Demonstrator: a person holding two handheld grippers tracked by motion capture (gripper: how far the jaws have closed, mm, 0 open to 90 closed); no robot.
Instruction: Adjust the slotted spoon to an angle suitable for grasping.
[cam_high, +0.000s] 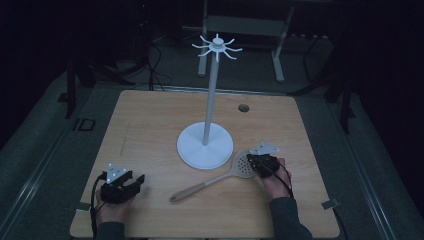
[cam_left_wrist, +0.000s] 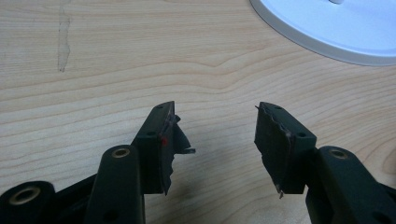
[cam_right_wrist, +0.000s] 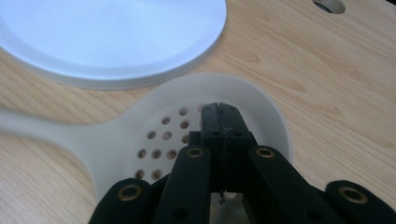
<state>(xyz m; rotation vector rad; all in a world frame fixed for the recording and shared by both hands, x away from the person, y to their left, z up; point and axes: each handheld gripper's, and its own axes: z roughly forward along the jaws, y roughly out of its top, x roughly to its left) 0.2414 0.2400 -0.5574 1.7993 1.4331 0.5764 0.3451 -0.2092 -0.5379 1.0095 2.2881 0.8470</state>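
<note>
Skimmer (cam_right_wrist: 154, 135) bowl under closed right gripper (cam_right_wrist: 223, 108)

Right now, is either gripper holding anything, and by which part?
Nothing is held. The right gripper is shut, empty, over the slotted spoon's bowl. The left gripper is open over bare table.

Both grippers black w/ brass-ringed screw holes; left gripper (cam_left_wrist: 215, 140) pads torn, red dot; right gripper (cam_right_wrist: 223, 112) grey plate, black cable; dark sleeves.

Right gripper (cam_right_wrist: 223, 109) fingers pressed together over the perforated skimmer bowl (cam_right_wrist: 196, 116), white stand base (cam_right_wrist: 112, 42) just beyond, wooden table (cam_right_wrist: 336, 93)
</note>
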